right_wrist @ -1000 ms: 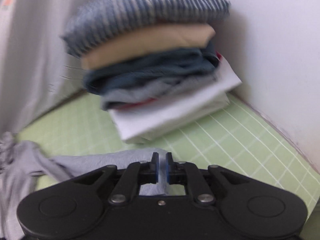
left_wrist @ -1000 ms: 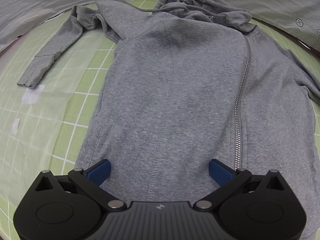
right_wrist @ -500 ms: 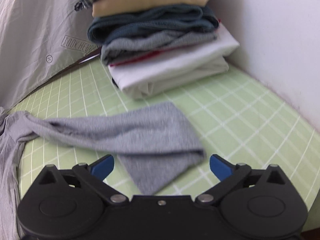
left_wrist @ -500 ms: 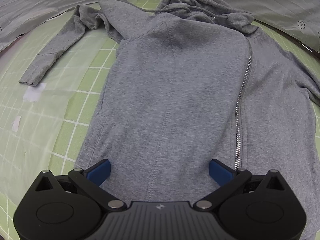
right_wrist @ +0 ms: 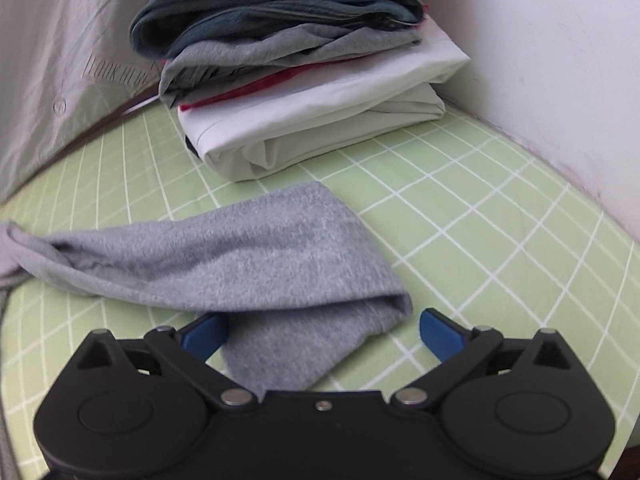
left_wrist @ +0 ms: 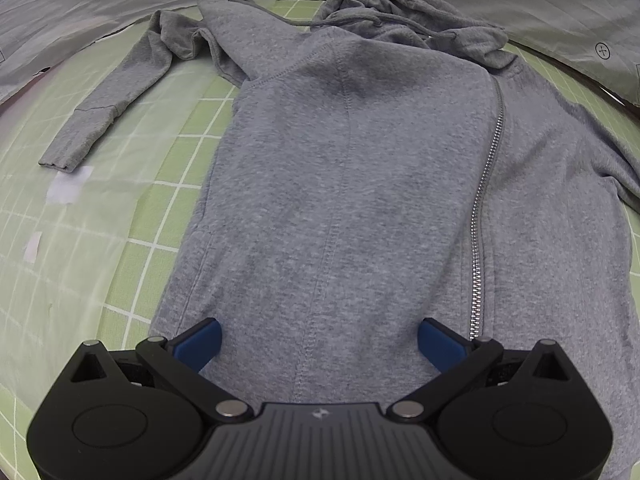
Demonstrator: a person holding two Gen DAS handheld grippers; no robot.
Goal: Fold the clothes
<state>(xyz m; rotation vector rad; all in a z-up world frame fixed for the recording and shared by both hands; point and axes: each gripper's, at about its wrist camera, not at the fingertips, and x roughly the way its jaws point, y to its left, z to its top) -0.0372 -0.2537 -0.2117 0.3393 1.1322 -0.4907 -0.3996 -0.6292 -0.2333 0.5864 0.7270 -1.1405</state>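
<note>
A grey zip-up hoodie point(left_wrist: 340, 184) lies flat on the green grid mat, hood point(left_wrist: 404, 20) at the far end, its metal zipper point(left_wrist: 482, 216) running down the right half. One sleeve point(left_wrist: 116, 92) stretches out to the left. My left gripper point(left_wrist: 318, 340) hovers open over the hem, nothing between its blue fingers. In the right wrist view the hoodie's other sleeve point(right_wrist: 260, 264) lies spread on the mat, its cuff end just ahead of my right gripper point(right_wrist: 322, 332), which stands open and holds nothing.
A stack of folded clothes point(right_wrist: 304, 64) sits against the white wall point(right_wrist: 560, 60) beyond the sleeve. Grey sheeting point(right_wrist: 48, 80) borders the mat point(right_wrist: 500, 248) at the back. Pieces of tape point(left_wrist: 66, 188) are stuck on the mat left of the hoodie.
My right gripper, shut on the sleeve a second ago, has opened and the sleeve now lies on the mat. It has since edged closer to the cuff. The left gripper barely moved.
</note>
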